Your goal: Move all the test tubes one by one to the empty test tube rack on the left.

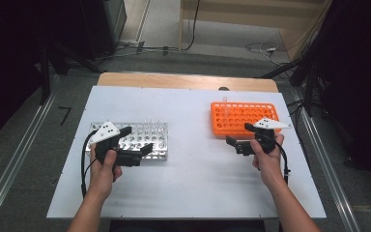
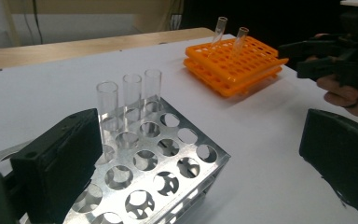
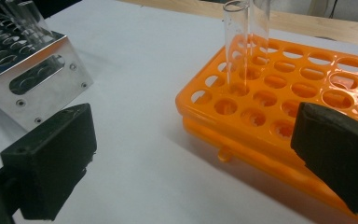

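A silver metal tube rack (image 1: 160, 143) lies on the left of the white table, with three clear glass tubes (image 2: 133, 95) upright in its far row. An orange plastic rack (image 1: 244, 116) sits at the right and holds two clear tubes (image 3: 240, 44) near its back corner. My left gripper (image 1: 137, 140) hovers over the metal rack's (image 2: 168, 161) near side, jaws wide open and holding nothing. My right gripper (image 1: 239, 134) is open and empty just in front of the orange rack's (image 3: 284, 107) near-left corner. The left gripper view shows the right gripper (image 2: 303, 58) beside the orange rack (image 2: 233, 63).
The white board (image 1: 193, 179) rests on a wooden table whose edge (image 1: 188, 81) shows at the back. Open board lies between the two racks and toward the front. Cables trail from both grippers. Dark stands and floor rails flank the table.
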A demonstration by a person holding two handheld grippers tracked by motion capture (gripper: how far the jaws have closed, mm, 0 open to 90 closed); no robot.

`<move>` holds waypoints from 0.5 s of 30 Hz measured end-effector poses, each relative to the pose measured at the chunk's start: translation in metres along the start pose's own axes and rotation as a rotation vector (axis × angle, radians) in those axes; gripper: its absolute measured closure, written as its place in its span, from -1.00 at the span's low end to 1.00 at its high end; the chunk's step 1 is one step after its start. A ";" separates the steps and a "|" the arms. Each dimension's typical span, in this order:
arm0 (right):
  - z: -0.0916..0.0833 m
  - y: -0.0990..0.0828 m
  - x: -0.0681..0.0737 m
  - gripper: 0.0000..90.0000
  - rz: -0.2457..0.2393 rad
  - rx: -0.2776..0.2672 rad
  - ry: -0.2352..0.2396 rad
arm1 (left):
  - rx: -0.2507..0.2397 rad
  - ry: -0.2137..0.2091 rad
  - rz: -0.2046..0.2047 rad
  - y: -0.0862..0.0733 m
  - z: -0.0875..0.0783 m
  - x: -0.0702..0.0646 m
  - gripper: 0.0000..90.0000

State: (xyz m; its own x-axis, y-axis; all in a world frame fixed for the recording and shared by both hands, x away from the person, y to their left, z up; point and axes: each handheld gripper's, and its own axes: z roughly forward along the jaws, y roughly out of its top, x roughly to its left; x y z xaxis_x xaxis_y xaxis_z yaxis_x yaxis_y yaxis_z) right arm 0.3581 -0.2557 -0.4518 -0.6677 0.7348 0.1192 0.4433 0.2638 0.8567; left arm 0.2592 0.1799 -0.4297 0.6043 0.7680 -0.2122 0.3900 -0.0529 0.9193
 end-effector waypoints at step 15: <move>0.028 0.018 -0.013 -0.88 0.052 0.006 0.006 | 0.004 -0.014 -0.001 -0.001 0.003 -0.002 -1.00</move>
State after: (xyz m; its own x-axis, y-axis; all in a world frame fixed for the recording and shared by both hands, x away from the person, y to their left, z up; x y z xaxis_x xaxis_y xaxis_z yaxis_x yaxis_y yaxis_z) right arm 0.3916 -0.2432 -0.4520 -0.6471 0.7441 0.1660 0.4805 0.2291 0.8465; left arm 0.2595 0.1762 -0.4307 0.6140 0.7587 -0.2177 0.3931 -0.0548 0.9179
